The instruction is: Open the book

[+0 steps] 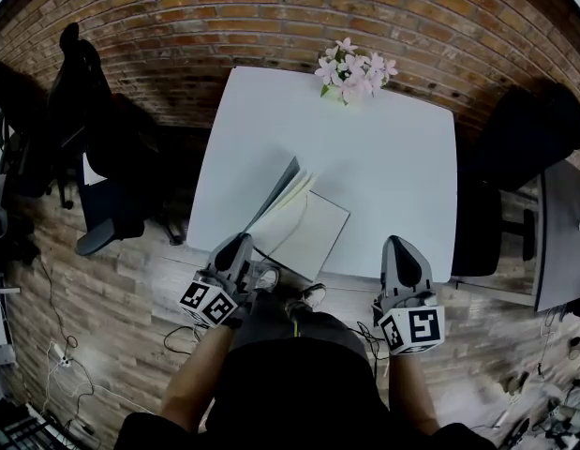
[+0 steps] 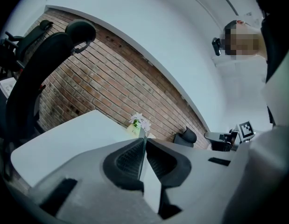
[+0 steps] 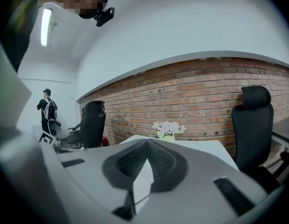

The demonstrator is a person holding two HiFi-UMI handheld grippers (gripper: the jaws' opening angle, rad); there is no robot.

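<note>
Book (image 1: 313, 228), laid at the white table's (image 1: 383, 148) 6 o'clock edge: cover (image 1: 278, 193) is pinched by the left gripper's (image 1: 243, 242) jaws and held half-raised for opening; right gripper (image 1: 399, 248), jaws pressed together empty, is parked at 4 o'clock.

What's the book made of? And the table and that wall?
The book: probably paper; thin cream pages fan up, matte. The table: smooth white top, maybe laminate or painted wood; can't tell. The wall: red brick, rough, with mortar lines.
</note>
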